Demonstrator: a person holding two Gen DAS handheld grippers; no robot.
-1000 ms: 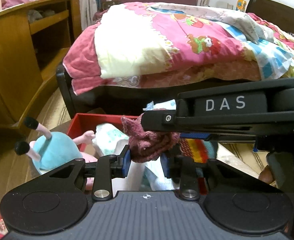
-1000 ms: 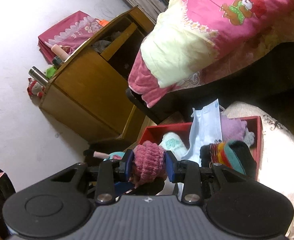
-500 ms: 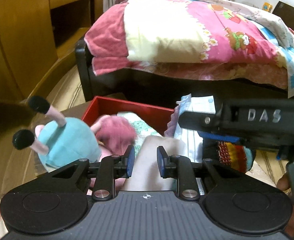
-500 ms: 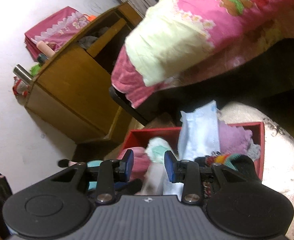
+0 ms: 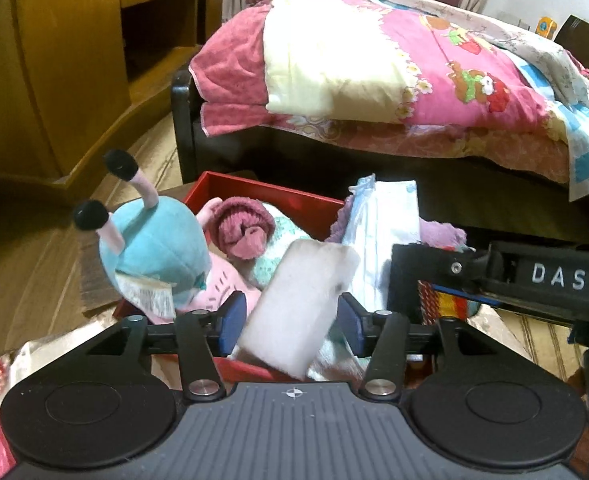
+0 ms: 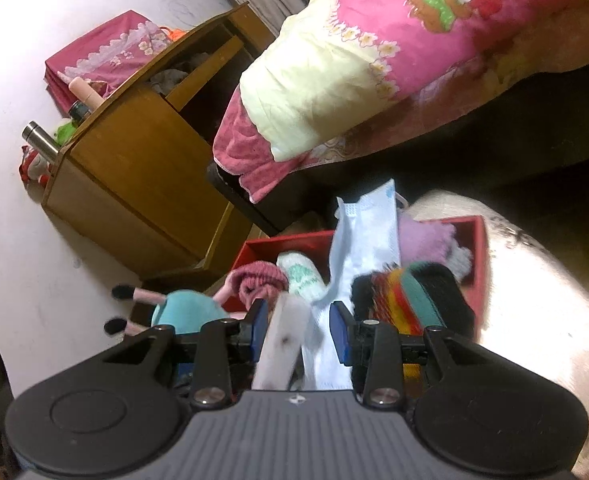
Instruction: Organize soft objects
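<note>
A red box [image 5: 262,194] holds soft things: a maroon knitted piece [image 5: 242,226], a teal snail plush [image 5: 154,252], a white-blue mask pack [image 5: 386,232], purple cloth [image 5: 442,234] and a striped knit [image 5: 446,304]. A white sponge block [image 5: 298,300] leans at the box's near edge. My left gripper [image 5: 292,324] hangs over it, jaws opening; the sponge stands between the pads, which do not press it. My right gripper [image 6: 298,328] keeps a narrow gap with nothing pinched; the sponge [image 6: 282,340] and the mask pack [image 6: 366,232] show beyond it. One of its fingers [image 5: 434,264] reaches in from the right.
A bed with a pink quilt [image 5: 414,64] stands just behind the box. A wooden cabinet [image 5: 54,60] with open shelves fills the left, with wood floor [image 5: 34,280] in front of it. A pale cushion-like surface [image 6: 534,320] lies right of the box.
The maroon knitted piece, between my left pads a second ago, now lies in the red box. My left jaws have widened around the white sponge. Both cameras have tilted lower toward the box.
</note>
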